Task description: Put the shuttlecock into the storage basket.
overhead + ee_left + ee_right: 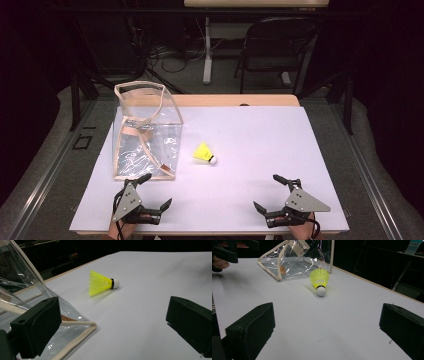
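A yellow shuttlecock [205,153] [101,284] [319,280] with a white cork tip lies on its side on the white table [260,145], just right of a clear plastic bag [145,131] [27,305] [294,260] with beige trim and handles, standing upright with its mouth open at the top. My left gripper [156,191] [110,325] is open near the front edge, in front of the bag's front corner. My right gripper [267,192] [327,330] is open at the front right, aimed toward the shuttlecock. Nothing is held between either pair of jaws.
A wooden strip [235,100] runs along the table's far edge. Behind the table stand a dark folding chair [275,42] and a white desk leg [207,50] with cables on the floor. The other hand [222,255] with its gripper appears far left in the right gripper view.
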The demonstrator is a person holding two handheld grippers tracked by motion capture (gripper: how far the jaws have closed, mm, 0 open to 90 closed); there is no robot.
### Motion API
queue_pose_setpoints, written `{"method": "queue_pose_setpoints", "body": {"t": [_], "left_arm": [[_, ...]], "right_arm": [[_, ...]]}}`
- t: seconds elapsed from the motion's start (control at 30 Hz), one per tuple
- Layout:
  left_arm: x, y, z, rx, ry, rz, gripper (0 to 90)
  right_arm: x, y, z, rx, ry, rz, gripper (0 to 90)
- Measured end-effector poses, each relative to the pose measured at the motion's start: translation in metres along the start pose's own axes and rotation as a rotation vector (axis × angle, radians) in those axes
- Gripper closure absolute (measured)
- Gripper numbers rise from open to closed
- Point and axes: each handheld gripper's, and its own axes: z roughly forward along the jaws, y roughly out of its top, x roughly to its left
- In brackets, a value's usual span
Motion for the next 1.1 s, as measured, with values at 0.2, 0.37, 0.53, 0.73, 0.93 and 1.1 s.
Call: {"method": "queue_pose_setpoints", "body": {"t": [0.2,0.37,0.53,0.73,0.93,1.1], "left_arm": [[0.004,0.002,0.007,0.009,-0.011,-0.007,0.0],[0.009,0.006,0.017,0.028,-0.031,-0.01,0.0],[0.013,0.008,0.028,0.063,-0.06,-0.021,0.0],[0.017,0.014,0.041,0.107,-0.081,-0.026,0.0],[0.02,0.021,0.046,0.116,-0.094,-0.018,0.0],[0.021,0.026,0.05,0.128,-0.097,-0.008,0.0]], "right_arm": [[-0.001,0.0,0.002,0.002,0.006,0.002,0.0],[-0.001,0.0,0.003,0.005,0.011,0.0,0.0],[-0.001,0.0,0.003,0.01,0.01,-0.002,0.0],[-0.002,-0.001,0.004,0.012,0.004,0.003,0.0],[-0.002,-0.001,0.005,0.021,0.01,-0.007,0.0],[-0.002,-0.001,0.005,0.023,0.009,-0.004,0.0]]}}
